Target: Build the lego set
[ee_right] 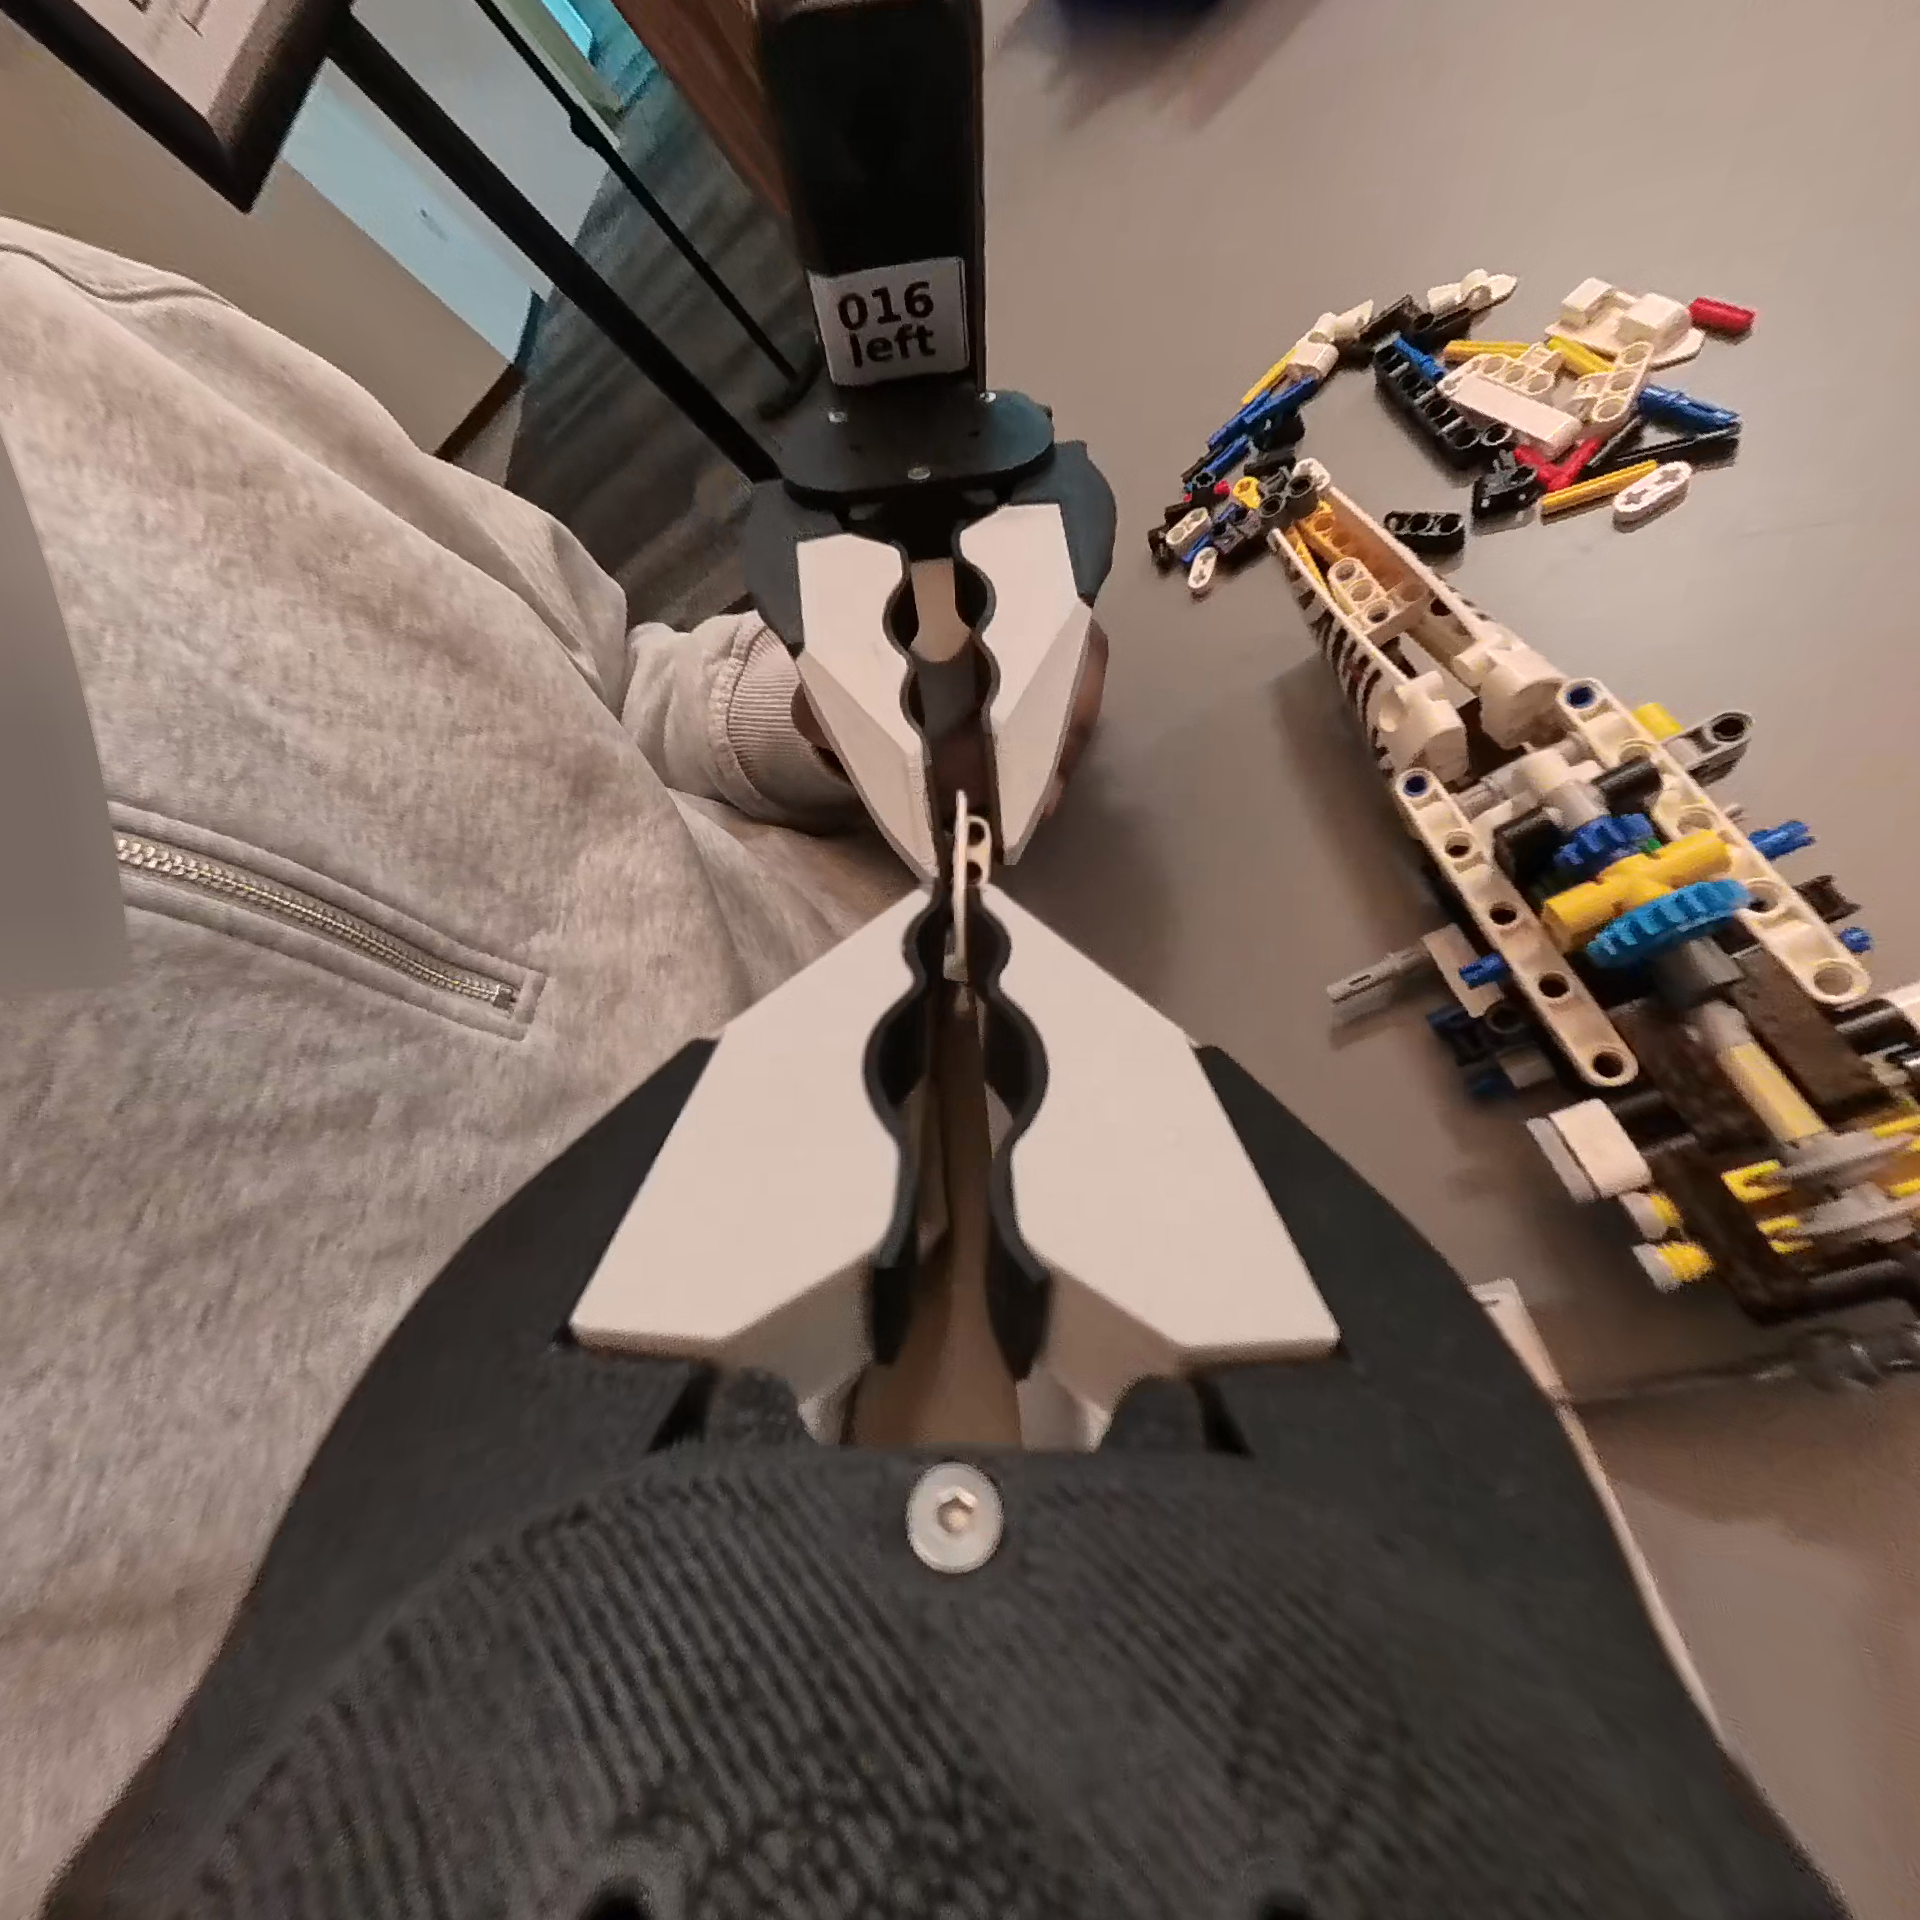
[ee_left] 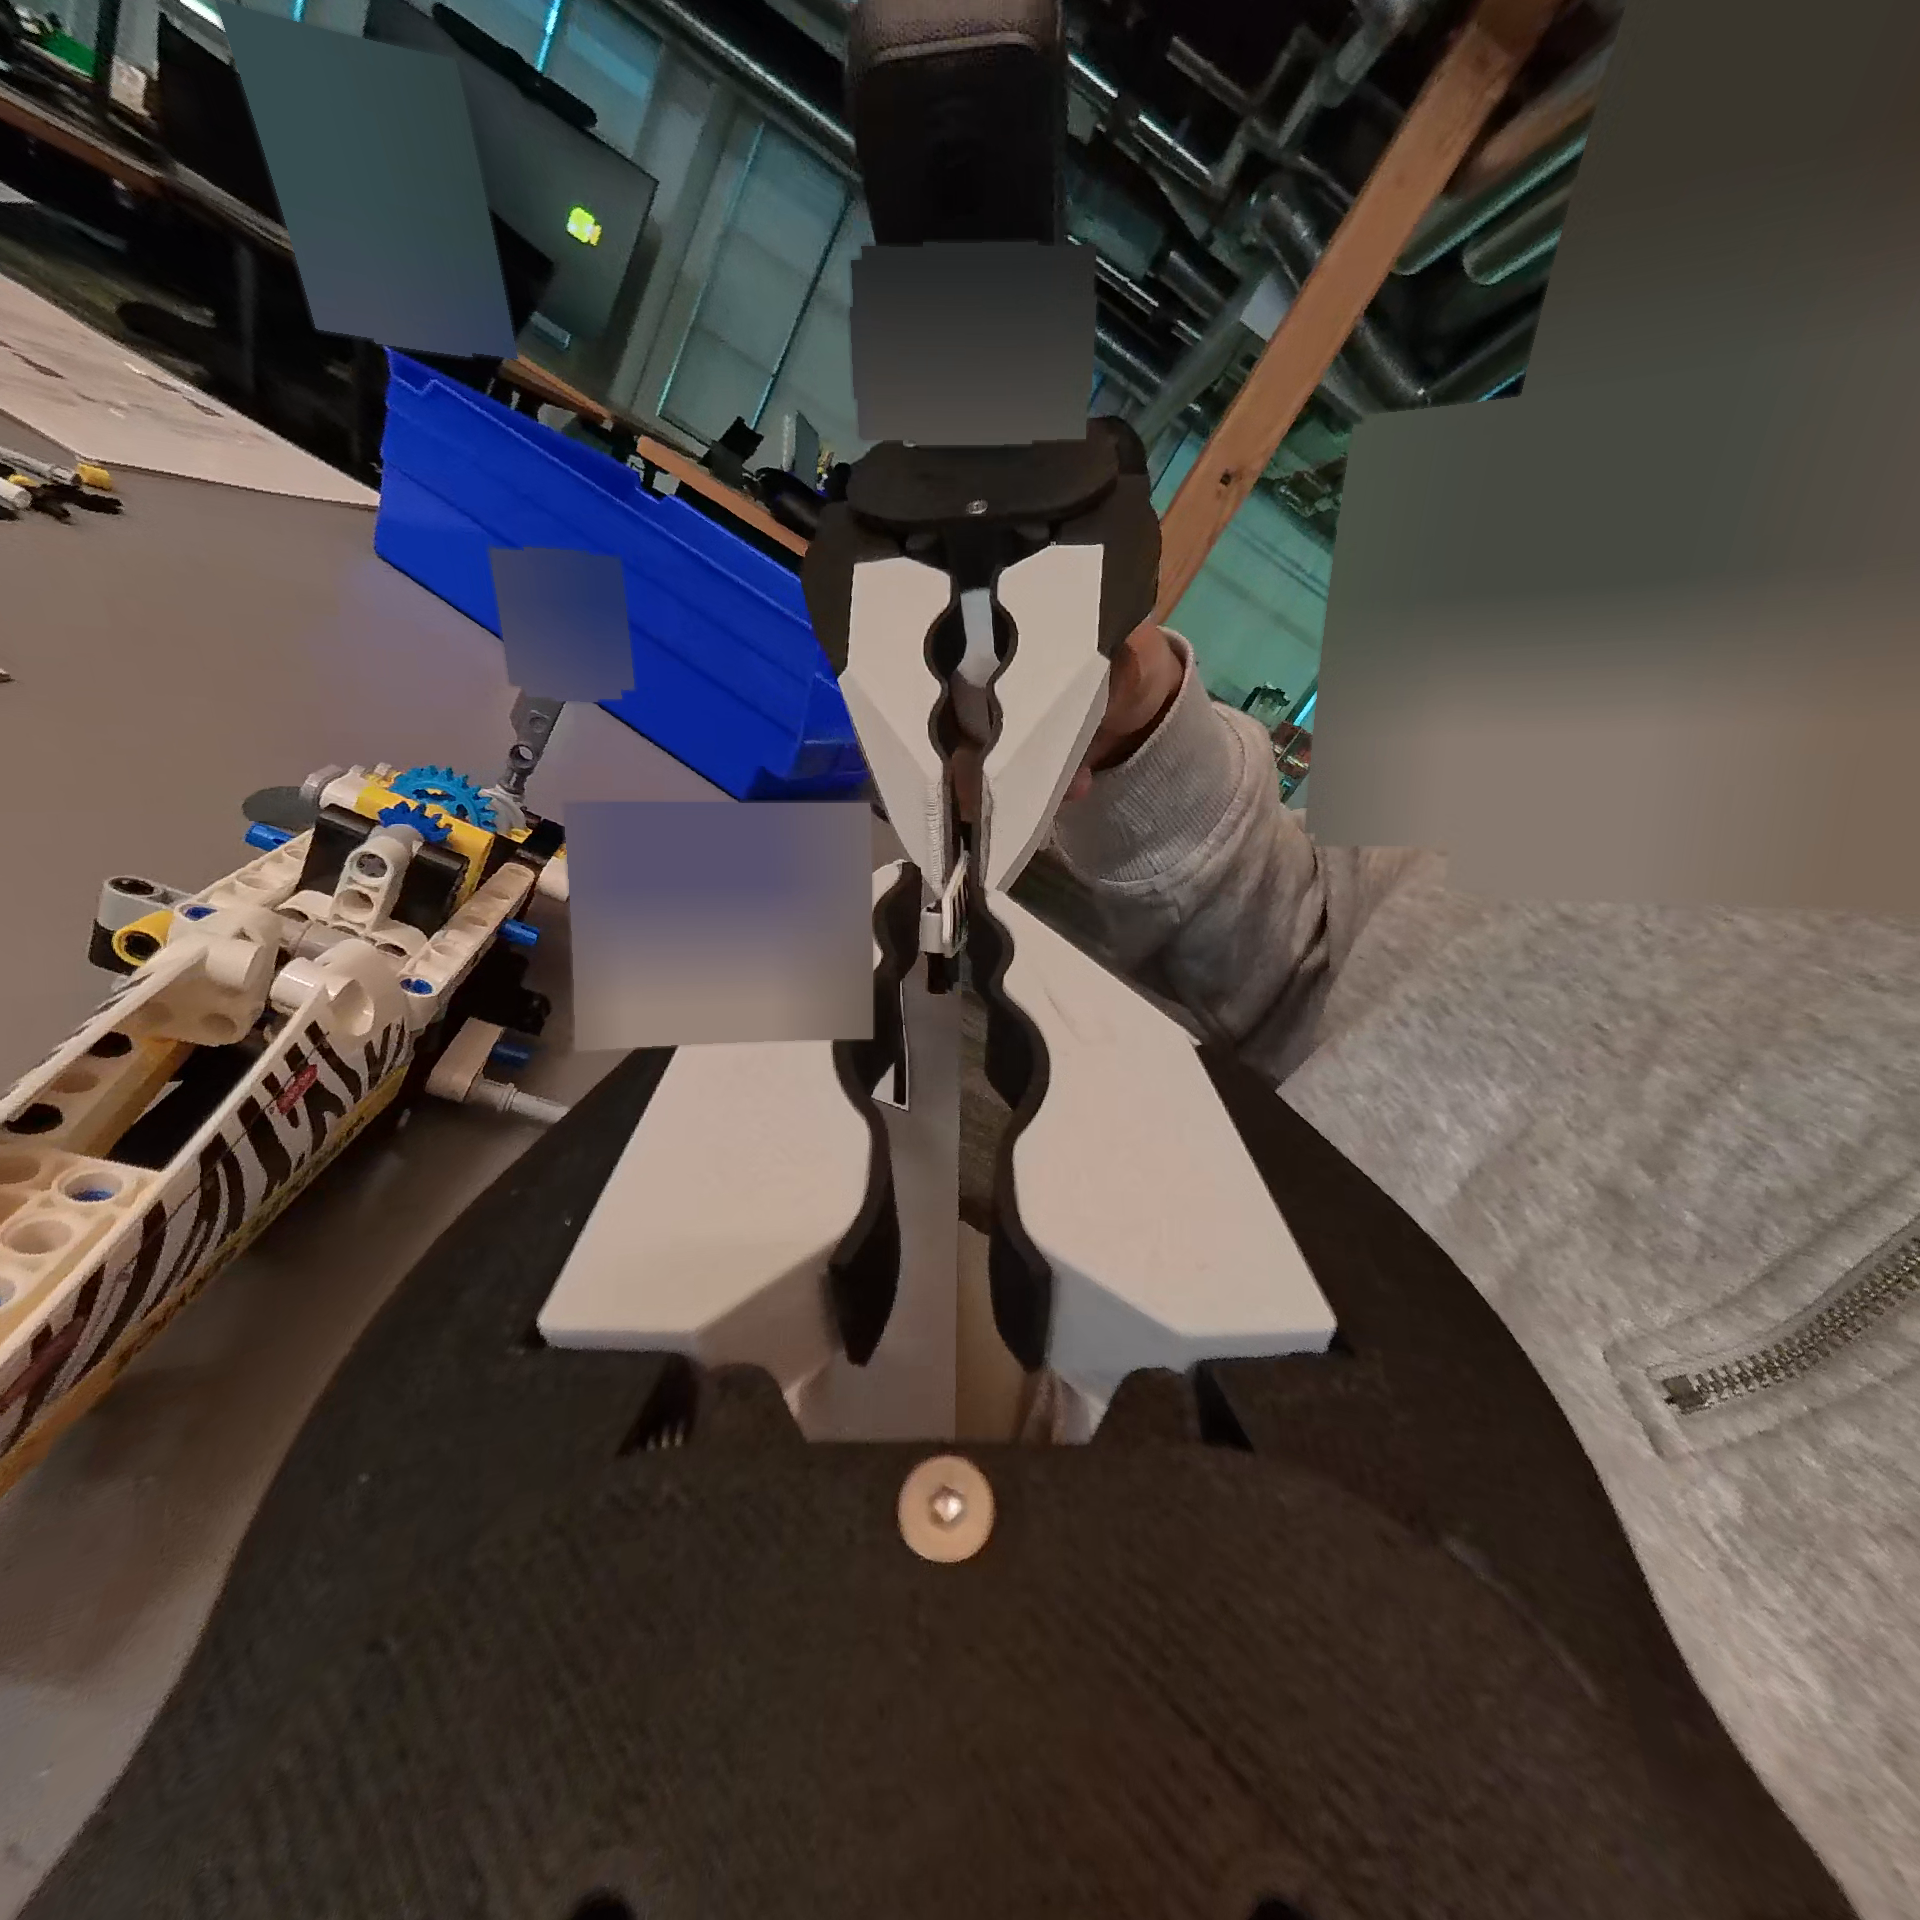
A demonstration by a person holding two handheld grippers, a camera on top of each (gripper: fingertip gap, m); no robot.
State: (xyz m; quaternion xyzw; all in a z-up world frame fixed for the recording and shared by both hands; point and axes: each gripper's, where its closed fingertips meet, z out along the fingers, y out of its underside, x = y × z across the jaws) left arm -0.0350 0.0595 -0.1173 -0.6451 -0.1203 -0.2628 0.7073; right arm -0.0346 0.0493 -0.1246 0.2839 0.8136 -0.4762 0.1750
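Note:
My two grippers meet tip to tip above the table edge. My left gripper (ee_left: 940,904) is shut on a small white lego piece (ee_left: 948,920) with black stripes on one flat face. In the right wrist view the same piece (ee_right: 979,844) shows two holes and sits between the left gripper's tips (ee_right: 966,842). Its thin flat edge runs down into my right gripper (ee_right: 961,914), which is shut on it. The right gripper also shows in the left wrist view (ee_left: 964,842). The long white, yellow and black lego model (ee_right: 1558,831) with blue gears lies on the table, also in the left wrist view (ee_left: 260,987).
A pile of loose lego parts (ee_right: 1507,395) lies beyond the model's far end. A blue bin (ee_left: 582,582) stands on the table behind the model. A person in a grey zipped sweater (ee_right: 312,727) sits close behind both grippers. A paper sheet (ee_left: 104,395) lies at the far left. The tips of both grippers are at nearly the same place.

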